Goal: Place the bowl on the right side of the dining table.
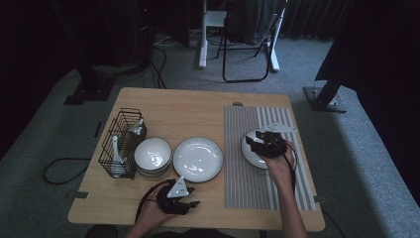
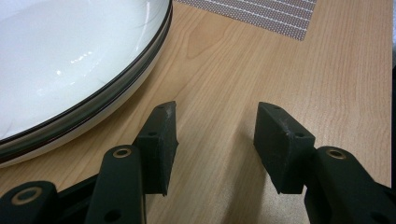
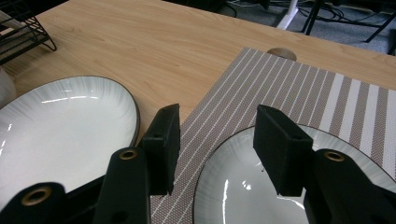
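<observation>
the right hand-held gripper [image 1: 257, 145] hangs over a white plate [image 1: 250, 151] that lies on the striped placemat [image 1: 247, 183] at the right side of the wooden desk [image 1: 198, 104]. in the right gripper view its two black jaws are spread, the plate [image 3: 243, 186] with its thin dark rim showing between and below them, and nothing is pinched; whether a jaw touches the plate cannot be told. the placemat [image 3: 289, 88] runs away behind the plate, brown with pale stripes. the left hand-held gripper [image 1: 190, 198] sits low over the near edge of the desk, held in the person's left hand [image 1: 153, 210], well apart from the right one. in the left gripper view its jaws are also spread, with only bare wood [image 2: 219, 93] between them and no grip on anything. a second, larger white plate [image 1: 198, 158] lies on the bare desk just left of the placemat, near the middle; in the left gripper view its rim [image 2: 126, 88] curves just beside the left jaw without touching it. left of that plate stands a stack of white bowls [image 1: 153, 156], and beside the bowls is a black wire rack [image 1: 121, 141] with some white utensils in it. a cable trails from each gripper along the forearm.
</observation>
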Demonstrator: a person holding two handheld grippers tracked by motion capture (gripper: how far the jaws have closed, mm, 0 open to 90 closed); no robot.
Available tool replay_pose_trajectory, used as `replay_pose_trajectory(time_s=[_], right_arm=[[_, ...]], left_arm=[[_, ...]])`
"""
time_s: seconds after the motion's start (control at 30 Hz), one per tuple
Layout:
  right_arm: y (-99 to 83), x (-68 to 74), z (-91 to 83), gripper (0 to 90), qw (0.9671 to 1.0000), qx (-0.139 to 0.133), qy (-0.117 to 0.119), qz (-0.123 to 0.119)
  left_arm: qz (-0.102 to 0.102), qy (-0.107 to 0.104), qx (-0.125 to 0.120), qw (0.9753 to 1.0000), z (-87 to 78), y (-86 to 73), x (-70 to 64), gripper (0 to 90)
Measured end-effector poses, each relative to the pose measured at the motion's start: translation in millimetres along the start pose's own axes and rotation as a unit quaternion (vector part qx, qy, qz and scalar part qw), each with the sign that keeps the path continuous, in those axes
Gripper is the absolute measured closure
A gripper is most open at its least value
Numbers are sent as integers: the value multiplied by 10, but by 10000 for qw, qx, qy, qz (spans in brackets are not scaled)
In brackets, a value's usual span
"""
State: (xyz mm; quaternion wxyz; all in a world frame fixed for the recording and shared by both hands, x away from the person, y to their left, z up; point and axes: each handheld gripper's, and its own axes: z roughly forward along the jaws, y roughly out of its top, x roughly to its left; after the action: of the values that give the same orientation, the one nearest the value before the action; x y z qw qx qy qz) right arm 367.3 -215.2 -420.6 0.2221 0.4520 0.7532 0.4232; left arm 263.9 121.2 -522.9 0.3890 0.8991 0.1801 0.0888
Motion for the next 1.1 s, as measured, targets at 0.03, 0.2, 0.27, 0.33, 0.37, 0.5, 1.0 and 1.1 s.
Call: replay_pose_trajectory(time_s=[0.03, 0.2, 0.27, 0.33, 0.37, 0.5, 1.0, 1.1], right_arm=[[10, 6, -1, 505, 10000, 23, 17, -12], [48, 41, 8, 495, 9999, 82, 90, -84], [64, 57, 16, 492, 9998, 98, 103, -106], [81, 71, 29, 489, 9998, 94, 134, -135], [90, 80, 33, 488, 9997, 112, 147, -139], [128, 122, 67, 478, 9994, 175, 226, -210], [265, 243, 117, 485, 9982, 179, 410, -391], [285, 280, 151, 484, 9976, 229, 476, -439]], left_arm=[[6, -4, 0, 10000, 0, 0, 0, 499], [16, -15, 1, 10000, 0, 0, -1, 499], [20, -24, -2, 10000, 0, 0, -1, 499], [33, -53, -4, 10000, -1, 0, -1, 499], [45, -68, -5, 10000, -1, -1, -2, 501], [65, -113, -3, 9999, -2, -1, -1, 507], [178, -260, -9, 9995, -18, -17, 18, 504], [195, -316, -29, 9993, -24, -26, 25, 504]])
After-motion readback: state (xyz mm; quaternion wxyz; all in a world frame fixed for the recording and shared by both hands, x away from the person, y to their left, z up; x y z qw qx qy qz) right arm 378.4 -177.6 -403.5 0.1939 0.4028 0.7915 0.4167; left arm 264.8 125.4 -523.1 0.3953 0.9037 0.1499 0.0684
